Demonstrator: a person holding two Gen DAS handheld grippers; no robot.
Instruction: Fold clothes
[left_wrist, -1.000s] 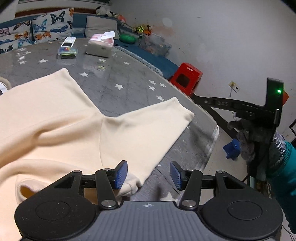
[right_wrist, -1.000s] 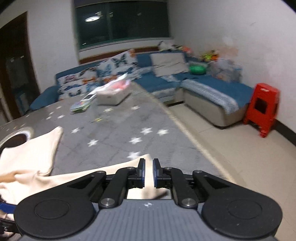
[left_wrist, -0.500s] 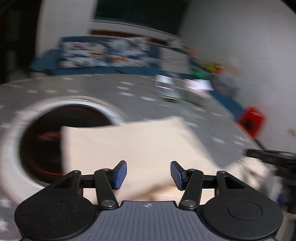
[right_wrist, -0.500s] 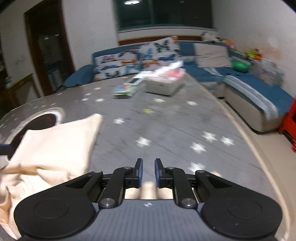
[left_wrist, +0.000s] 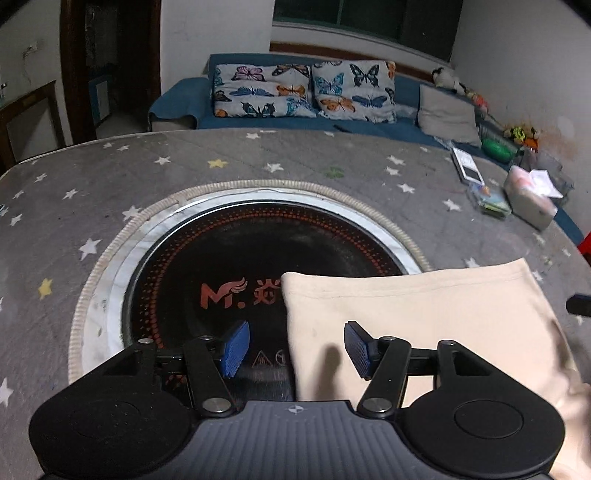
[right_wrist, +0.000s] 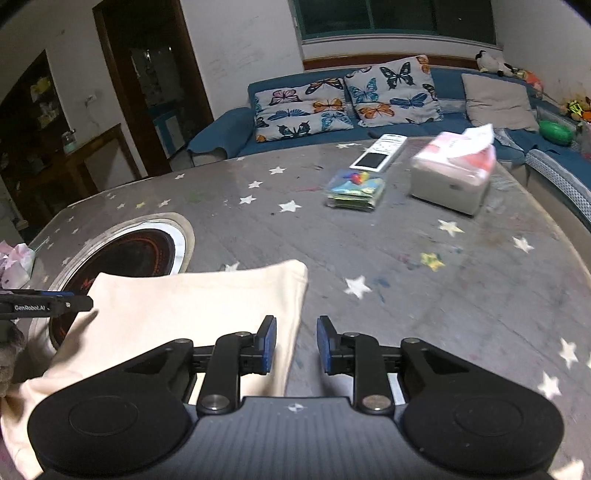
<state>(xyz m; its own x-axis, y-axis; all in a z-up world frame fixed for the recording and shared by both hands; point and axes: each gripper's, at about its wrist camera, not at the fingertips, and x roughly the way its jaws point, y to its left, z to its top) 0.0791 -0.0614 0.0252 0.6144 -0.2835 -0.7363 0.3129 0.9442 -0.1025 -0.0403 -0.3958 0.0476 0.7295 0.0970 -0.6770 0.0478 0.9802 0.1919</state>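
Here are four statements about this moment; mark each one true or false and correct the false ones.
1. The cream garment partly covers the round cooktop. True.
2. The right gripper holds the garment. False: its jaws are open; cloth lies beside one.
3. The left gripper is shut. False: its jaws stand wide open.
4. A tissue box stands beside a remote on the table. True.

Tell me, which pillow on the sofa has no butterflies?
The plain grey pillow, on the right. The two pillows beside it are covered in butterflies.
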